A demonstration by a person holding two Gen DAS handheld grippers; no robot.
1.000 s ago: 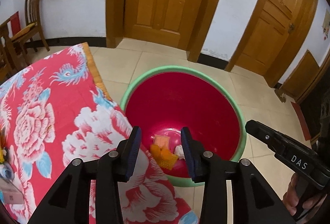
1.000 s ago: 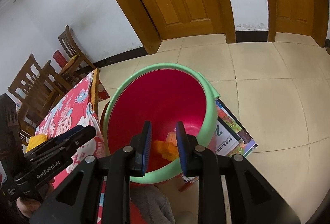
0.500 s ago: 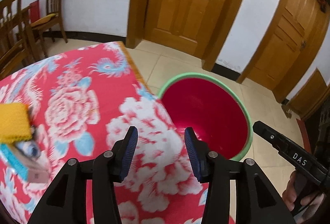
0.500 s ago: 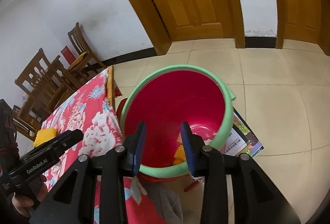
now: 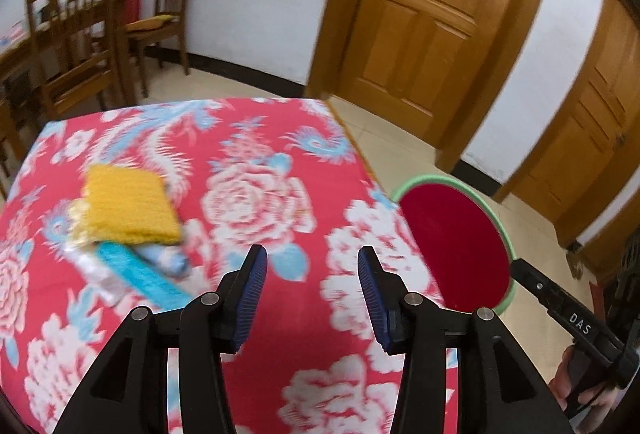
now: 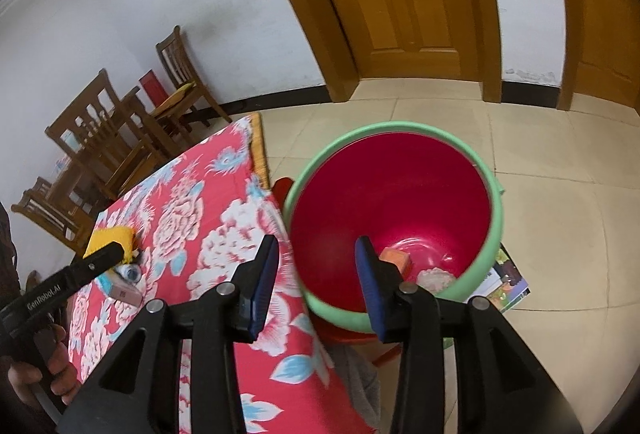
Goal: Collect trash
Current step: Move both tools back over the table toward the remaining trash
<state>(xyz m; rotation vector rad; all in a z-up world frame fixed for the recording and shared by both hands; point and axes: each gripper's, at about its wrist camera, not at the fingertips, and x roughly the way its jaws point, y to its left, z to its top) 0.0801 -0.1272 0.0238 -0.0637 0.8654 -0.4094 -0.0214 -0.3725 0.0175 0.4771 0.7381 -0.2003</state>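
Floral tablecloth (image 5: 256,202) edge, bucket (image 6: 496,218) beside

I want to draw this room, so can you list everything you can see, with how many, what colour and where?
bucket: one, green rim, red inside, on the floor beside the table
trash in bucket: an orange piece and a pale crumpled piece, at the bottom
tablecloth: one, red with white and blue flowers, over the table
yellow cloth: one, on the tablecloth
wrappers: a few, blue and silvery, blurred, under and beside the yellow cloth
chairs: several, brown wood, by the wall
doors: two, brown wood
booklet: one, colourful, on the floor behind the bucket
left gripper: black, blue pads, jaws open, empty
right gripper: same, jaws just opening, empty
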